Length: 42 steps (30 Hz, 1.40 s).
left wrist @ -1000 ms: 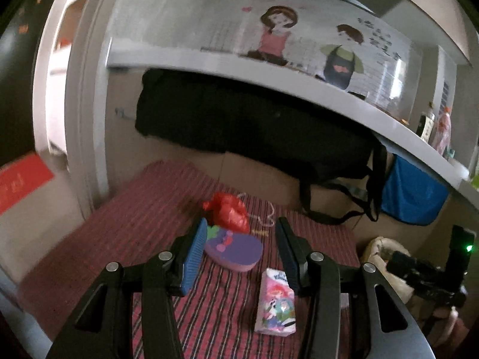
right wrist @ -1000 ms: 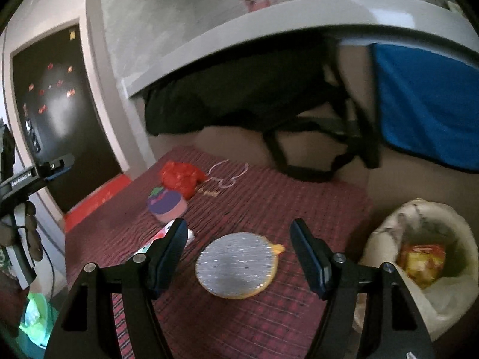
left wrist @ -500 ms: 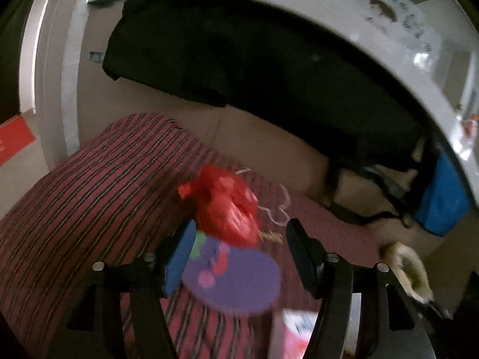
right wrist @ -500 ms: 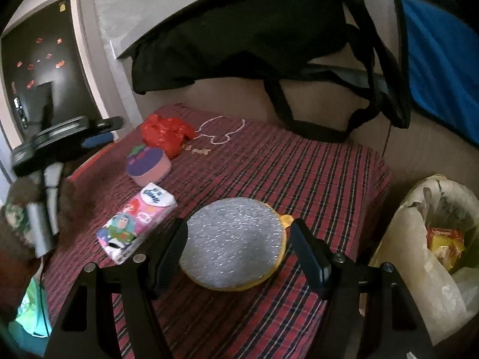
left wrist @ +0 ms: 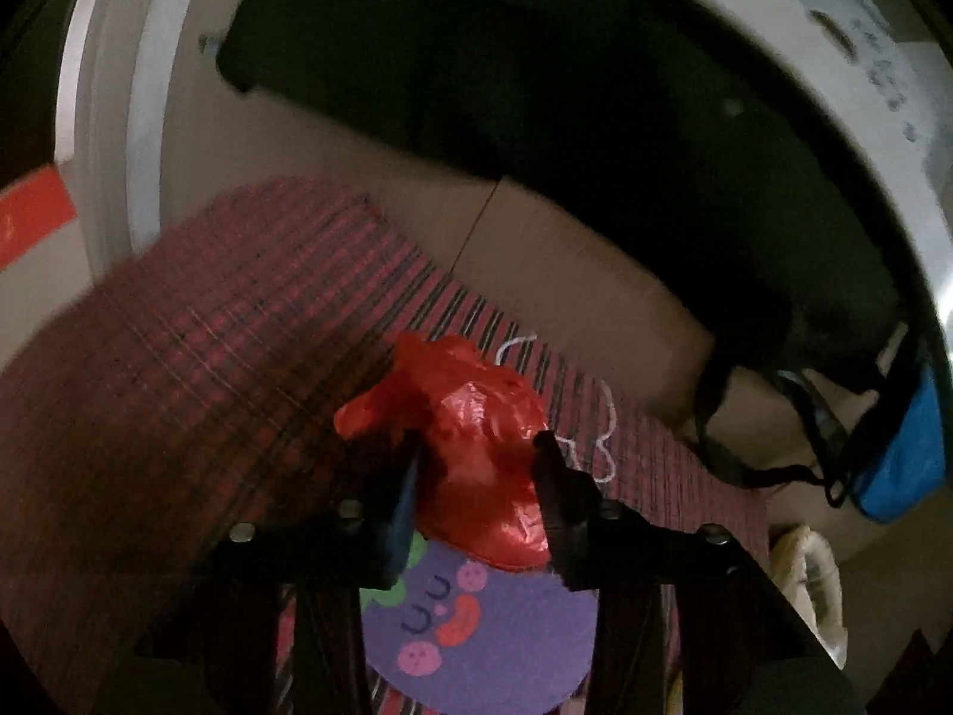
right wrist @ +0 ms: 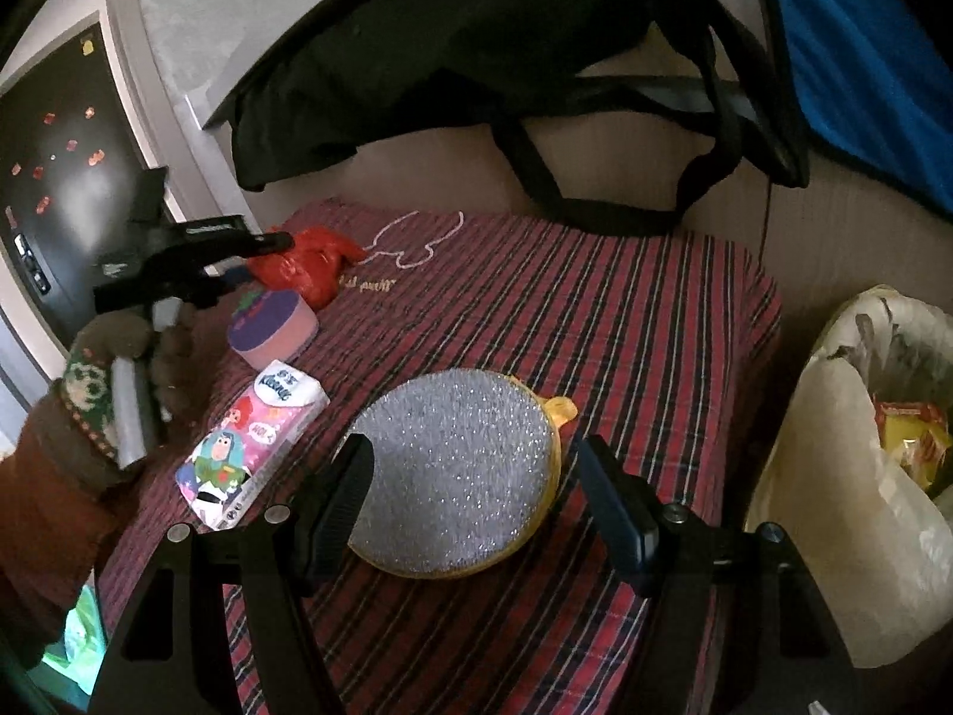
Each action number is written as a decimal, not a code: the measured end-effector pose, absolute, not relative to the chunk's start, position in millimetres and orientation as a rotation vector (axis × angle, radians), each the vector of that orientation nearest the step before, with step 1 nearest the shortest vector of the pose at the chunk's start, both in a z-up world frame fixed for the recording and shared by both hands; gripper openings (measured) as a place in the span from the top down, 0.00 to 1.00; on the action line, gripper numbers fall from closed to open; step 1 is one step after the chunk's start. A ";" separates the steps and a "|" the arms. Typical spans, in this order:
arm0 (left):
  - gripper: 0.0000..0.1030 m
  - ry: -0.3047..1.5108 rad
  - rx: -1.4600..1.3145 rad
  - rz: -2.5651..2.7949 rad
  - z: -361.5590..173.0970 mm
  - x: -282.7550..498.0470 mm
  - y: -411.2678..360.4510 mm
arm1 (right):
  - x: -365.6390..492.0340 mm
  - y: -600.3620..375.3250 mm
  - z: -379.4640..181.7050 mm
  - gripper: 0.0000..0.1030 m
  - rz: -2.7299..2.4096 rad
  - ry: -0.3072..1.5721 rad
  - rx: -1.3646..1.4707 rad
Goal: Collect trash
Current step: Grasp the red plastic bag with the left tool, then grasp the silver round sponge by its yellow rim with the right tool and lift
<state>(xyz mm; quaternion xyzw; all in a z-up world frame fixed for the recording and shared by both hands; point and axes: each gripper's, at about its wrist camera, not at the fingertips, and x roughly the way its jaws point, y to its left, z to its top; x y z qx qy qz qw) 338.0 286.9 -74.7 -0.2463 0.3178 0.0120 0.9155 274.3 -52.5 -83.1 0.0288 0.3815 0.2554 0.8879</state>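
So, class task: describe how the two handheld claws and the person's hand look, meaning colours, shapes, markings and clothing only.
Both claws are black frames with silver bolts. The left claw has a blue pad on one finger; the right claw has dark ribbed pads. The left hand wears a brown knitted glove with a green-and-white patterned cuff, and grips a grey handle.

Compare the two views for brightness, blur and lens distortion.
Left wrist view: dim and motion-smeared, the striped cloth streaked, only the red bag fairly distinct; the shelf edge bows into an arc. Right wrist view: brighter and sharper, print on the tissue pack legible, the round sponge glittering; its corners are black too.
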 end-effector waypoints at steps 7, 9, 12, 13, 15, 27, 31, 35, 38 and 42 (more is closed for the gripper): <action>0.75 0.490 -0.462 0.007 -28.7 235.9 291.0 | 251.8 -15.2 -71.5 0.34 0.577 0.785 0.005; 0.75 0.456 -0.463 0.005 -21.9 208.6 295.0 | 245.4 -3.1 -69.8 0.34 0.571 0.768 -0.025; 0.76 0.428 -0.458 -0.006 -17.2 174.8 299.0 | 242.3 4.3 -68.3 0.34 0.501 0.742 -0.046; 0.76 0.423 -0.457 -0.012 -18.0 164.0 300.4 | 243.6 1.5 -68.8 0.34 0.491 0.749 -0.026; 0.76 0.417 -0.459 -0.020 -21.8 144.4 301.2 | 246.9 -6.1 -70.3 0.34 0.467 0.764 -0.001; 0.76 0.446 -0.490 0.022 -49.3 96.7 293.6 | 279.0 -56.5 -103.3 0.33 0.389 0.900 0.155; 0.76 0.465 -0.487 0.024 -52.7 95.0 291.7 | 281.4 -42.1 -101.6 0.33 0.415 0.885 0.127; 0.76 0.484 -0.484 0.022 -55.9 98.5 291.0 | 285.1 -24.6 -97.2 0.33 0.529 0.902 0.172; 0.76 0.498 -0.496 0.018 -59.3 101.2 292.3 | 273.6 -5.8 -78.9 0.33 0.598 0.830 0.141; 0.76 0.505 -0.505 0.018 -63.1 103.0 293.1 | 254.7 23.7 -53.2 0.33 0.704 0.736 0.064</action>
